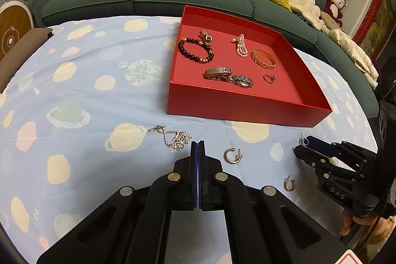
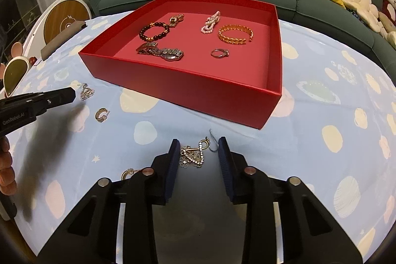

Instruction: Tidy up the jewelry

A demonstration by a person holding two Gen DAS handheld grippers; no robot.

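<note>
My left gripper (image 1: 198,144), lower centre, pressed together empty; my right gripper (image 2: 199,146) spread around a filigree earring (image 2: 193,156).

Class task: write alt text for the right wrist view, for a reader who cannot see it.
The right tool hangs open around a sparkly drop earring lying on a planet-print cloth. Behind sits a red tray holding bracelets, a watch and a ring; the left tool reaches in by a second earring.

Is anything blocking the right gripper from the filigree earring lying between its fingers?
Nothing visible does. The filigree earring lies on the cloth in the gap of the right gripper, whose jaws stand apart around it.
</note>
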